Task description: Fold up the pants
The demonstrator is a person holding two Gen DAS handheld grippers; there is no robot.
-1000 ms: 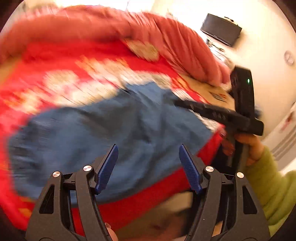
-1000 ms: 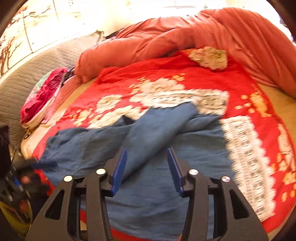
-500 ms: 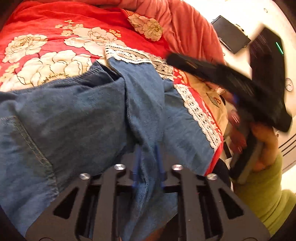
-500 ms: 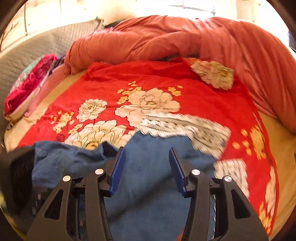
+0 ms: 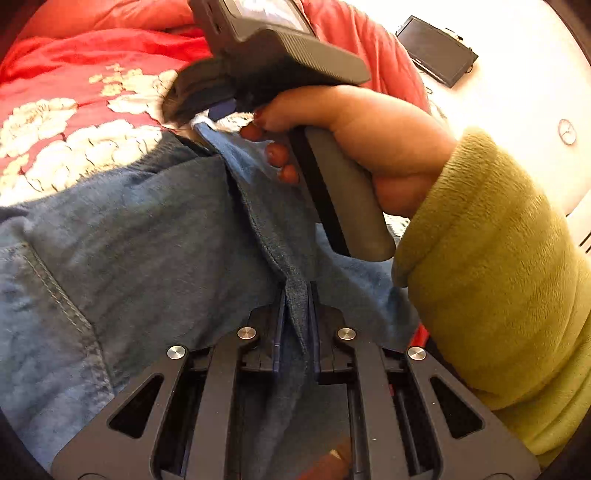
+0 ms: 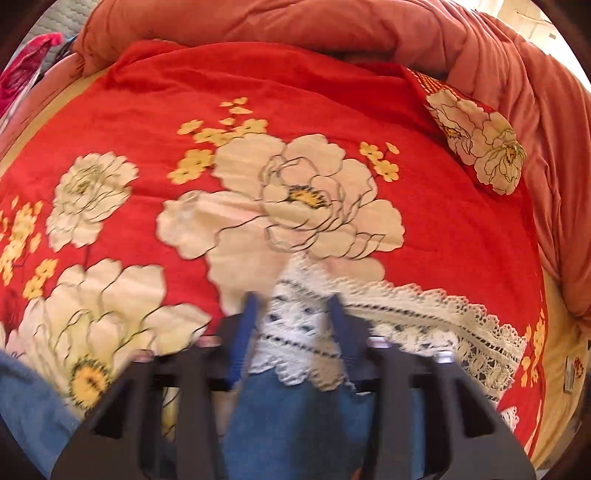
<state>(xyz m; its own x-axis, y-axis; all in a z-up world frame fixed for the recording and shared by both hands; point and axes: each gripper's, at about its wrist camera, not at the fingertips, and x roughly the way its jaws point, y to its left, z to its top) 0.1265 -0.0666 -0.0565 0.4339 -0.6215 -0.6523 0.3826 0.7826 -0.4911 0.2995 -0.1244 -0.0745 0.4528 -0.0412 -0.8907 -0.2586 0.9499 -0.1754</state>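
Observation:
Blue denim pants (image 5: 147,236) with white lace leg hems lie spread on a red flowered bedspread (image 6: 258,96). My left gripper (image 5: 296,295) is shut on a raised fold of the denim along a seam. My right gripper (image 6: 291,310) straddles the lace hem (image 6: 295,332) of the upper leg; its jaws are narrowed around the lace with denim (image 6: 295,417) between the arms, but the view is blurred. In the left wrist view the right gripper body (image 5: 280,48) and the hand holding it sit at the hem, just beyond my left fingers.
A bunched orange-red quilt (image 6: 332,26) lies along the far side and right of the bed. A dark screen (image 5: 436,50) hangs on the wall at right. Pink clothing (image 6: 22,62) lies at the far left. The green-sleeved arm (image 5: 498,277) crosses close to my left gripper.
My left gripper closed on the denim fold and stayed shut. My right gripper moved forward onto the lace hem and its jaws narrowed around it.

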